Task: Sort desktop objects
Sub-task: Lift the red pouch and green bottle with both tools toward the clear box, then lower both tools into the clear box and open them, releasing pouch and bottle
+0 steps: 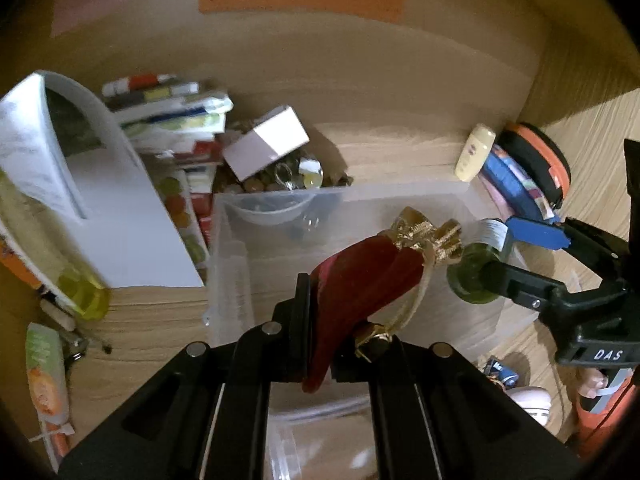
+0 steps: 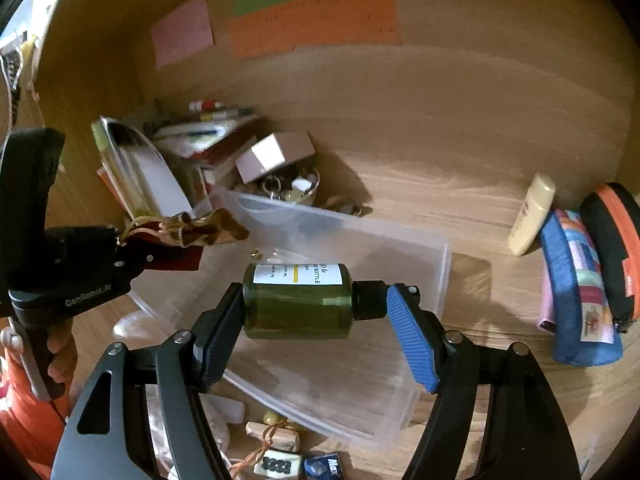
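My left gripper (image 1: 338, 320) is shut on a dark red velvet pouch (image 1: 360, 276) with a gold ruffled top. It holds the pouch above a clear plastic bin (image 1: 240, 280). My right gripper (image 2: 316, 300) is shut on a green bottle (image 2: 298, 308) with a white label. The bottle lies sideways, base on the black pad and black cap on the blue pad (image 2: 412, 344), over the same bin (image 2: 400, 248). In the right wrist view the left gripper (image 2: 152, 258) and pouch (image 2: 180, 236) hang at the left. In the left wrist view the right gripper (image 1: 508, 252) and bottle (image 1: 472, 276) are at the right.
A white holder (image 1: 112, 208), stacked books (image 1: 168, 112), a small pale box (image 1: 268, 140) and a bowl of trinkets (image 2: 296, 190) crowd the back left. A cream tube (image 2: 532, 216), a blue pencil case (image 2: 576, 288) and a black-orange case (image 2: 612, 248) lie at the right. Small items lie in front of the bin.
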Available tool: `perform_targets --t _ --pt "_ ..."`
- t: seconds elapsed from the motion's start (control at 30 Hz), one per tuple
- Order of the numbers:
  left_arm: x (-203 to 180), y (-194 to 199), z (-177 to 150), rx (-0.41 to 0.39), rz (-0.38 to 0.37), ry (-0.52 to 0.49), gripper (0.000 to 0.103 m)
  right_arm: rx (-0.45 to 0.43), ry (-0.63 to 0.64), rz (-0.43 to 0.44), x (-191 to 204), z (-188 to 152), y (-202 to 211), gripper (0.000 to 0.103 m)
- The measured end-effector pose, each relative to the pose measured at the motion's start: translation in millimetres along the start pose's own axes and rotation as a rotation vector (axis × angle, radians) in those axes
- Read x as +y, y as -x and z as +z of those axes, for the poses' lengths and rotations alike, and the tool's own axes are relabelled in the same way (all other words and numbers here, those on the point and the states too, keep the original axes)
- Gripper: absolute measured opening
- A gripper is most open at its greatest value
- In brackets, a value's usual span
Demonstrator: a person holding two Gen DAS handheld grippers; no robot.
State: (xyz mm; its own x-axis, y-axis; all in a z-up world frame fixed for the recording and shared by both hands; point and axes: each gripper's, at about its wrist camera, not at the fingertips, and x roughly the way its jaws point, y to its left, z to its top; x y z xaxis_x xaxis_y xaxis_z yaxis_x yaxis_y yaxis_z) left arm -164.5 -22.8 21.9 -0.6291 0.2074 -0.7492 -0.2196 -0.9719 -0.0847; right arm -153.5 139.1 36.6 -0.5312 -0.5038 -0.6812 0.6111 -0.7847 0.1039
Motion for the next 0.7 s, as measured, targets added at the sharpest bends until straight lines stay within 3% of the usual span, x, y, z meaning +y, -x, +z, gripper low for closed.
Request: perform_targets --t 0.7 --pt "-6 -35 -12 0.101 0.002 -0.041 0.006 0.138 0.086 -0.063 17 -3 -47 0.069"
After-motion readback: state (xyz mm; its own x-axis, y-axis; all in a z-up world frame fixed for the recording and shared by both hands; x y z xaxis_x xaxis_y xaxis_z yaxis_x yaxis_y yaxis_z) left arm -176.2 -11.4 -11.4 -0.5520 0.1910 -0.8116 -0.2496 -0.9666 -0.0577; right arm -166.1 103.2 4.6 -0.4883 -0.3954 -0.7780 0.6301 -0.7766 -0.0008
